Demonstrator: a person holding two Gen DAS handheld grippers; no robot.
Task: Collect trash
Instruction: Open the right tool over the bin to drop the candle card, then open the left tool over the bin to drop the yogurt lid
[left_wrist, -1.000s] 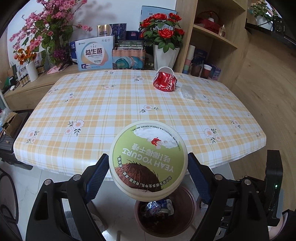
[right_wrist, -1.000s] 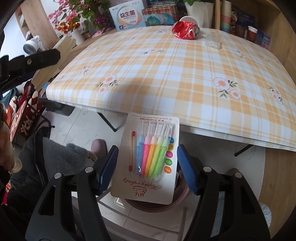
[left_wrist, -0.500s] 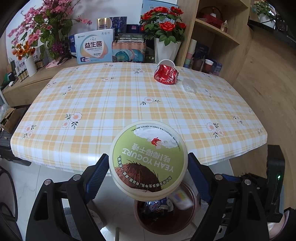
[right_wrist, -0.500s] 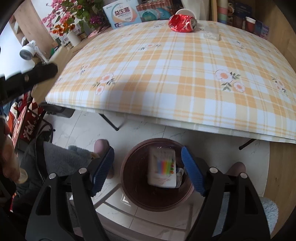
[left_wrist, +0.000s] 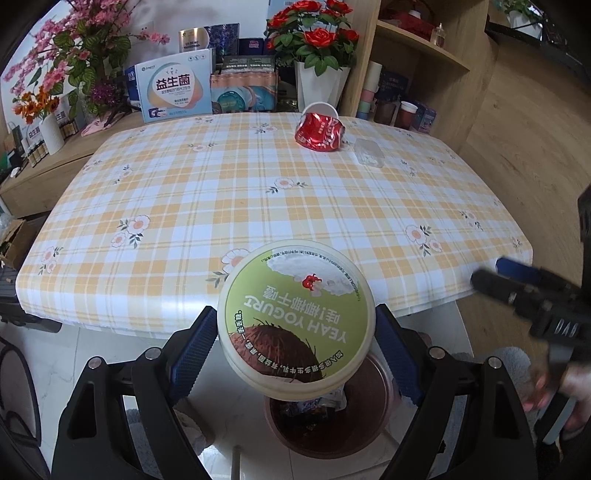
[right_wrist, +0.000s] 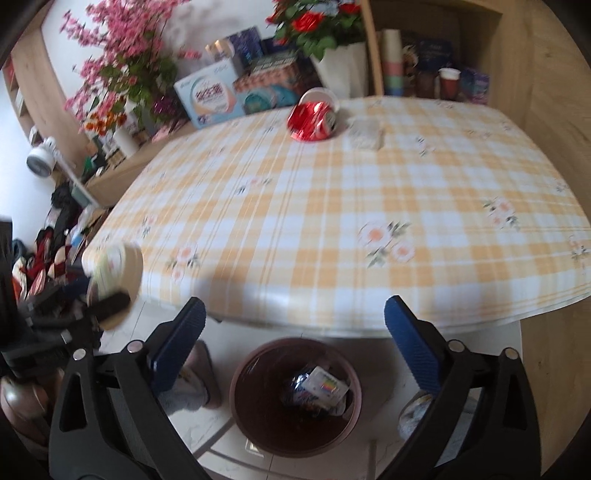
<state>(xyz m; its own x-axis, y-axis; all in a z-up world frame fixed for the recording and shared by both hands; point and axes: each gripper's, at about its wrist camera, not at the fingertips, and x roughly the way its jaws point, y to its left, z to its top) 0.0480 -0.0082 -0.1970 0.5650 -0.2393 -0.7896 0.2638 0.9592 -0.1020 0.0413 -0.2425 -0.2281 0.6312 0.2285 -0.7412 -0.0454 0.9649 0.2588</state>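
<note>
Now pen card (right_wrist: 327, 386) in bin (right_wrist: 295, 397); right hand-held gripper (right_wrist: 295, 345) just opened, empty.

A green-lidded yogurt tub (left_wrist: 295, 317) is showing at lower centre; an orange-and-white plaid tablecloth (left_wrist: 221, 192) with flowers is filling mid-frame; a red crushed can (left_wrist: 319, 131) is lying at upper centre.

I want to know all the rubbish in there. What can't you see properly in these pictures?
- Left wrist view: the yogurt tub, held in the left tool, covers most of the trash bin.
- Right wrist view: the bin's wrappers are small and mixed; only the toothbrush card shows.
- Right wrist view: blur smears the crushed red can and the clear plastic piece.
- Left wrist view: the right tool is blurred and cut by the edge.
</note>
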